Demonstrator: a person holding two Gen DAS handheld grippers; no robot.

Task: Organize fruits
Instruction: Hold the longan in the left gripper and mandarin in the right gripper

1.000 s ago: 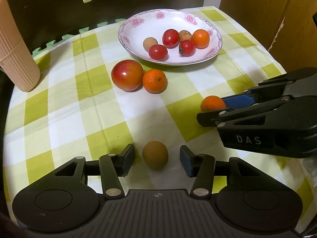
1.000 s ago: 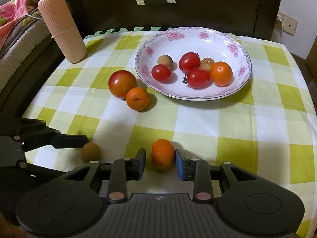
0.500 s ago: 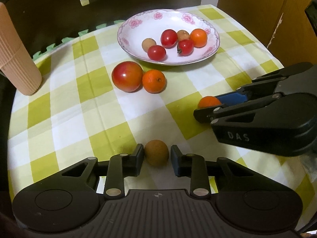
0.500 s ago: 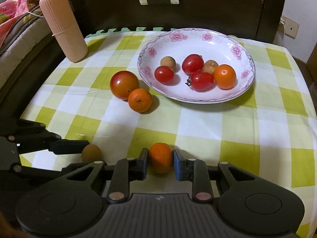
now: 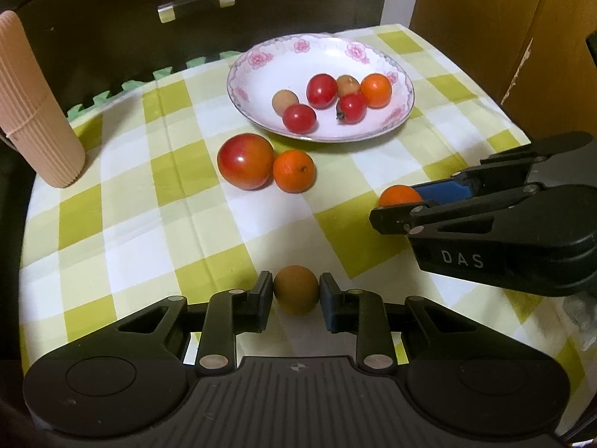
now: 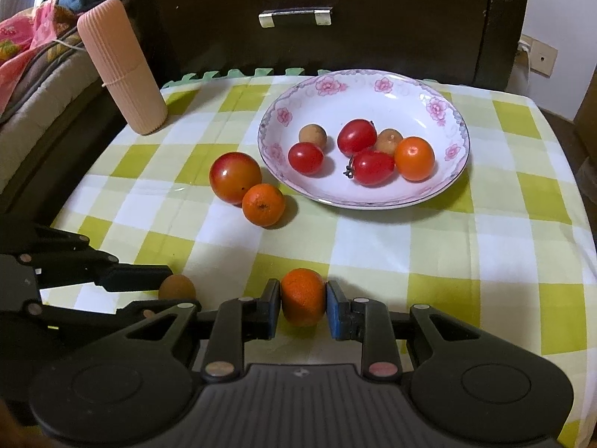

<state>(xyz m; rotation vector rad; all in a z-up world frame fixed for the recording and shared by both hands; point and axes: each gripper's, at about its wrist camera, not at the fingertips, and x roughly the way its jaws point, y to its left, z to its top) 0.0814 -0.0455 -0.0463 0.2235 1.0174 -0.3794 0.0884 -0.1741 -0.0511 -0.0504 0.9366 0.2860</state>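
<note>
At the upper left of both views a ribbed, pale pink cylinder [image 5: 37,108] stands upright on a counter covered by a green-and-white checked cloth [image 5: 149,224].

Low in the left wrist view, the left tool [image 5: 296,293] has its two fingers pressed against either side of a small round brown fruit [image 5: 296,289], gripping it where it sits on the cloth. A second ago those fingers stood wide apart around the fruit; they have since closed on it.

Just above, in the middle of the frame, a large glossy red fruit [image 5: 245,160] touches a small orange citrus fruit [image 5: 294,170]; both lie loose on the cloth, just beside the plate.

Toward the upper centre is a white shallow plate with a pink flower rim [image 5: 261,59]. It holds three red cherry tomatoes, two small brown fruits and one orange fruit.

At the right of the left wrist view, and low in the centre of the right wrist view, the right tool [image 6: 303,304] clamps a second small orange citrus fruit [image 6: 302,300] between its fingers. A second ago there was a gap on each side; now both fingers touch it.

With both grips apparently secure, the likely next step is lifting both fruits and carrying them up to the plate. Two loose fruits would then remain.
</note>
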